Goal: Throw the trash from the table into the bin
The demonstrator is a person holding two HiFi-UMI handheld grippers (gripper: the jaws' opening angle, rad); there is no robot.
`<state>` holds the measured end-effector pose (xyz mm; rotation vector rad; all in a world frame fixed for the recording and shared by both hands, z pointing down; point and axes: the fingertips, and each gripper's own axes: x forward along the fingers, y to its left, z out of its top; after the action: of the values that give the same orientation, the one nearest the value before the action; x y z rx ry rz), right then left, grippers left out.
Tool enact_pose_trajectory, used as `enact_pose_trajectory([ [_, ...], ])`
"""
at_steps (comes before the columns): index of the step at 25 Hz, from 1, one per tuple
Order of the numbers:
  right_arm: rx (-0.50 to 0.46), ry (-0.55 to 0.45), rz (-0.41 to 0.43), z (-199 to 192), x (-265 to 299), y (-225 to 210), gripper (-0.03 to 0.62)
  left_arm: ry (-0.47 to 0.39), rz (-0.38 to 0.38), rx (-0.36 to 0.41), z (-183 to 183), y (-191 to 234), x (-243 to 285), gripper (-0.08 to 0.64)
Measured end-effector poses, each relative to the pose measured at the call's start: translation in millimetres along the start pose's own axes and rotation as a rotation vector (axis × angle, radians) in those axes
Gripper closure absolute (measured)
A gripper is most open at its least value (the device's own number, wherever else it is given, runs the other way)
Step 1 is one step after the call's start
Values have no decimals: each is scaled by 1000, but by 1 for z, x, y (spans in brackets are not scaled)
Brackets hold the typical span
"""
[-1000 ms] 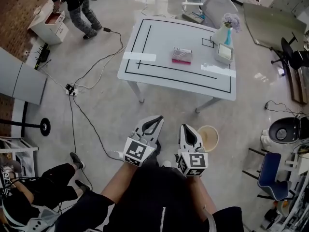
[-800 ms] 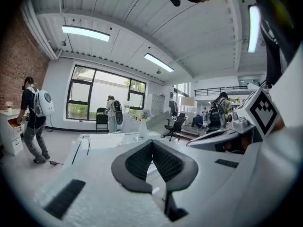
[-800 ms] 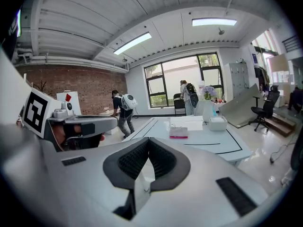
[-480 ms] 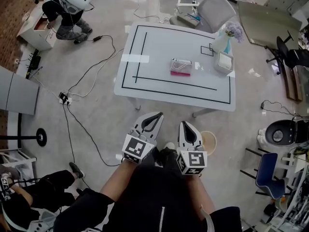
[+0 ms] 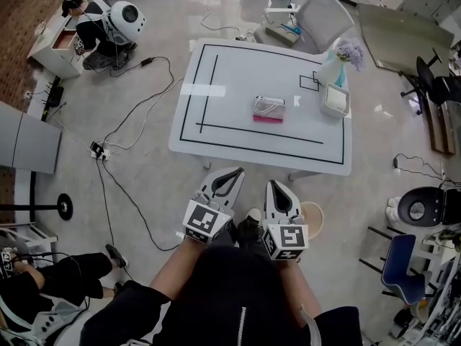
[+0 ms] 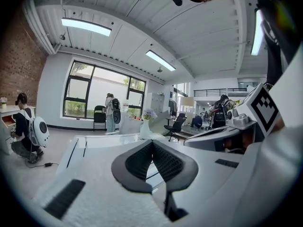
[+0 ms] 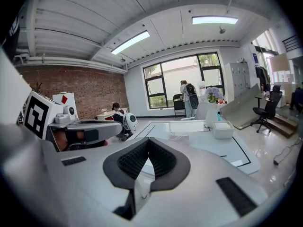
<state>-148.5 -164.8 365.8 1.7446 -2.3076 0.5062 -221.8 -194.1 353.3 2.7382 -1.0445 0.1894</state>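
Both grippers are held side by side in front of the person's body, short of the white table (image 5: 245, 71), which is marked with black lines. The left gripper (image 5: 232, 179) is seen clenched, its black pads met at the tips with nothing between them. The right gripper (image 5: 276, 191) is likewise clenched and empty. The trash, a pink-and-white packet (image 5: 268, 109), is found lying near the middle of the table, well apart from both grippers. A white box (image 5: 336, 100) and a vase of flowers (image 5: 340, 51) are set towards the table's right end in the head view. The cream round bin (image 5: 314, 220) is placed on the floor just beside the right gripper, near a table leg.
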Motion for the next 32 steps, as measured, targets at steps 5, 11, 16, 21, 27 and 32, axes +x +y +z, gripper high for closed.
enact_pose_trajectory([
  [5,5,10,15,-4,4,-14,583,27,35,56,-5,3,10,552],
  [11,-2,4,48,1,6,-29,583,23,50,40,-1,-5,25,552],
  [16,-10,-4,80,7,11,-47,583,12,78,55,4,-10,41,552],
  [21,-26,-11,119,11,13,-61,583,15,104,58,0,-18,50,552],
  [27,-33,19,122,18,15,-75,583,25,174,42,-6,-6,47,552],
  [32,-21,3,140,9,22,-84,583,37,186,44,-9,-2,51,552],
])
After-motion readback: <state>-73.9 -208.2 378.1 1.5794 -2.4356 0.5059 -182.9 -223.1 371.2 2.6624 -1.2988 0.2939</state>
